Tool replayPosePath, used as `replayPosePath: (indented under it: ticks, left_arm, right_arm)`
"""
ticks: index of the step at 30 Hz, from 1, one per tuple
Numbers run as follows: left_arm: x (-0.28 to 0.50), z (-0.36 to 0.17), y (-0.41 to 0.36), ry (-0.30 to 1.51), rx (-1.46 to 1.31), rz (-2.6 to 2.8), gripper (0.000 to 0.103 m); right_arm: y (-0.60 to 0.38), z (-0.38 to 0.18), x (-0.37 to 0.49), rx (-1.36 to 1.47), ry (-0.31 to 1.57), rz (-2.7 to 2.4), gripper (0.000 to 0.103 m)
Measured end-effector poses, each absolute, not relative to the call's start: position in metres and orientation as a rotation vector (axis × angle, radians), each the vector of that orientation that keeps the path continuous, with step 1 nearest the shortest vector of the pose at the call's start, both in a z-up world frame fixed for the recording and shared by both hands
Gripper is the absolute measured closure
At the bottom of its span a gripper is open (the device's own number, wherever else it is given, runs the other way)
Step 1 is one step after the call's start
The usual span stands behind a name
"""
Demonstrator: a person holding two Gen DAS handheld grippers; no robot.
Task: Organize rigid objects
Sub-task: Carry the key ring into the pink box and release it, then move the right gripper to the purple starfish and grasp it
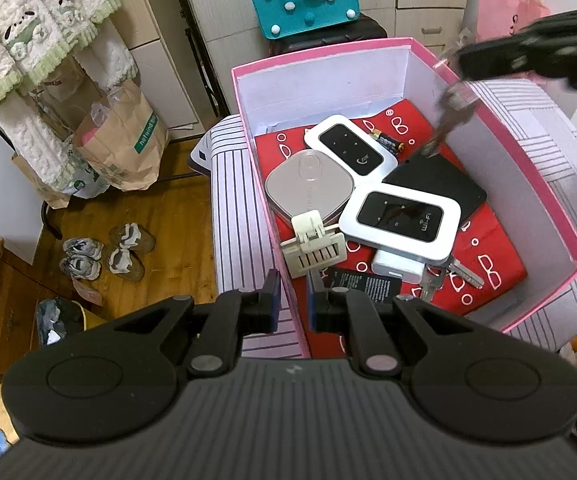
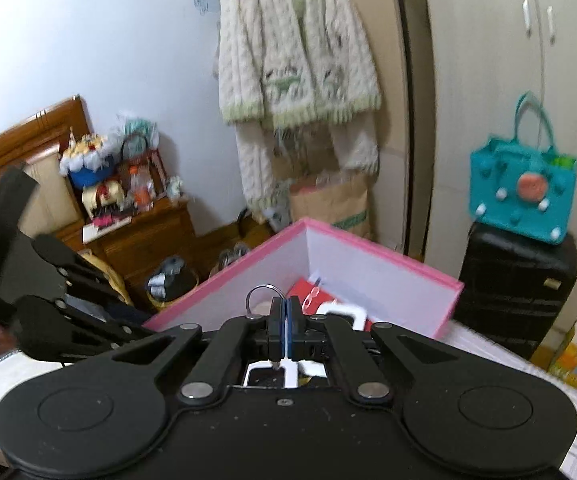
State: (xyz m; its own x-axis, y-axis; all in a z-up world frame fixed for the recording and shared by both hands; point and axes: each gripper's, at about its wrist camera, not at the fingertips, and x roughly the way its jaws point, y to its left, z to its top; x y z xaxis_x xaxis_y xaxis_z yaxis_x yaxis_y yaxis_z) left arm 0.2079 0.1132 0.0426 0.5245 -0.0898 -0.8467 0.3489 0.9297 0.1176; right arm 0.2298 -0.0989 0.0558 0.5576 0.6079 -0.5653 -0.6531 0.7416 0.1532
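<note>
While the left gripper pinches the pink box wall, the right gripper clamps a key ring above it.

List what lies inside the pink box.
Inside the pink box: two white routers, grey square case, battery, keys, beige clip. Red paper covers the floor.

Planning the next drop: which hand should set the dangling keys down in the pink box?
Right. The right gripper is shut on the key ring, and its keys dangle into the open pink box. The left gripper is clamped on the box's near wall, probably steadying it.
</note>
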Motion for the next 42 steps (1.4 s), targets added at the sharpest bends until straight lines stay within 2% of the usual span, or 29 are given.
replayPosePath:
  ticks: [12,16,18,24,25,27,31,39,42]
  left_arm:
    - [0.206,0.040,0.114,0.977,0.311,-0.277,0.092]
    - [0.207,0.040,0.118,0.979,0.273,-0.278,0.092]
    - [0.207,0.040,0.118,0.979,0.271,-0.277,0.092]
    - [0.207,0.039,0.119,0.981,0.261,-0.280,0.092]
    - [0.208,0.039,0.119,0.981,0.259,-0.280,0.092]
    - [0.209,0.040,0.121,0.987,0.250,-0.283,0.092]
    - [0.210,0.040,0.122,0.994,0.244,-0.286,0.092]
    - [0.210,0.040,0.116,1.002,0.250,-0.267,0.088]
    - [0.210,0.040,0.115,1.000,0.246,-0.256,0.088]
  right_arm:
    - [-0.063,0.005,0.285,-0.070,0.785,0.691,0.102]
    - [-0.062,0.007,0.293,-0.055,0.760,0.656,0.101]
    - [-0.068,0.011,0.293,-0.005,0.748,0.660,0.094]
    - [-0.102,0.031,0.267,0.007,0.667,0.618,0.092]
    - [-0.108,0.034,0.265,0.009,0.661,0.608,0.089]
    - [-0.128,0.037,0.256,0.026,0.674,0.574,0.075]
    - [-0.166,0.036,0.242,0.043,0.706,0.508,0.073]
    - [-0.240,0.014,0.223,0.053,0.723,0.306,0.045]
    - [-0.260,-0.002,0.221,0.060,0.733,0.251,0.042]
